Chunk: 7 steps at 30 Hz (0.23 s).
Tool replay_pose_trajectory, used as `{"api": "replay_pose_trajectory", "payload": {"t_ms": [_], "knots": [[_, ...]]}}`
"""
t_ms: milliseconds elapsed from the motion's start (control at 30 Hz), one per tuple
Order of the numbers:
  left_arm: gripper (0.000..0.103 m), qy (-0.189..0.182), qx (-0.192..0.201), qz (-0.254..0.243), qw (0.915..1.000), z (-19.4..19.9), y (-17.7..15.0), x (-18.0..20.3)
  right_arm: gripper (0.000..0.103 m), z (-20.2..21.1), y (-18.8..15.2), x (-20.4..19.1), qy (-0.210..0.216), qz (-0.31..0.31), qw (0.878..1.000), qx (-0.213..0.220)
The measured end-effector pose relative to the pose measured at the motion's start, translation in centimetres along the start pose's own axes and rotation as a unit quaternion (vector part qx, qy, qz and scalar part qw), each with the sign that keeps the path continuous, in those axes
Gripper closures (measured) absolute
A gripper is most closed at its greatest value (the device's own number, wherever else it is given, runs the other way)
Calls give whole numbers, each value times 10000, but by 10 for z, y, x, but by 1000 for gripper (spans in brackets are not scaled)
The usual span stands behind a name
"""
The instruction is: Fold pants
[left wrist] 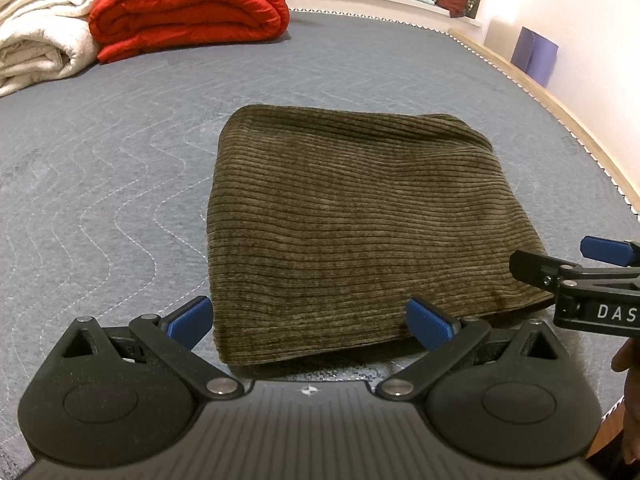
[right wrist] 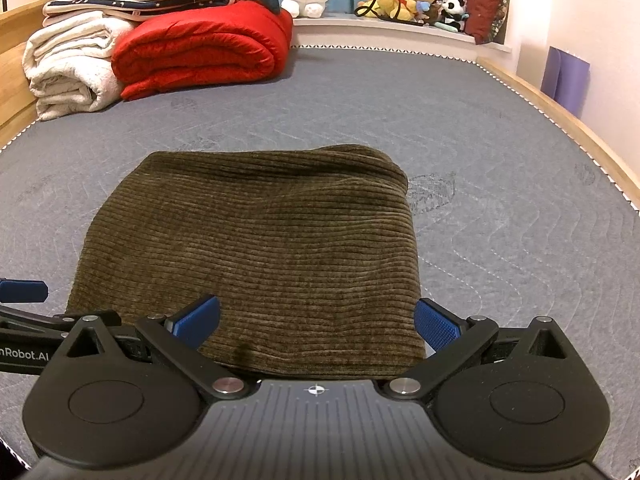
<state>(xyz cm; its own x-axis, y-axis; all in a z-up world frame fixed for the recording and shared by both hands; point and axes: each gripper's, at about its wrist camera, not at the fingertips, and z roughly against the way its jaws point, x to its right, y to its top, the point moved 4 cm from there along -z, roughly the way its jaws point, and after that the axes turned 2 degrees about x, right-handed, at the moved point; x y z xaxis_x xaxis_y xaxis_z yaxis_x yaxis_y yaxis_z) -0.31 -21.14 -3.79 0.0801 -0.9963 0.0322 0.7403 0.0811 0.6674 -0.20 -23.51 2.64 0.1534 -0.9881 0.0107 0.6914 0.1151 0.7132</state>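
The olive-brown corduroy pants (left wrist: 352,232) lie folded into a compact rectangle on the grey quilted mattress (left wrist: 100,184); they also show in the right wrist view (right wrist: 272,256). My left gripper (left wrist: 310,322) is open, its blue pads wide apart at the near left edge of the bundle, holding nothing. My right gripper (right wrist: 316,322) is open at the near right edge, its pads astride the fabric's near corner, holding nothing. The right gripper also shows in the left wrist view (left wrist: 592,276) at the right edge.
A rolled red duvet (right wrist: 204,48) and folded white blankets (right wrist: 68,68) lie at the far left. Plush toys (right wrist: 416,0) sit on the far ledge. A wooden bed rail (right wrist: 560,112) runs along the right. A purple item (right wrist: 568,80) leans on the wall.
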Motion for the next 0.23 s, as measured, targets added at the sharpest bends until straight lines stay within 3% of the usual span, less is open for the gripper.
{"api": "replay_pose_trajectory", "payload": {"t_ms": [233], "knots": [[0, -25, 10, -9, 10000, 0, 0, 0, 1, -1, 0, 0, -7, 5, 10000, -12]]}}
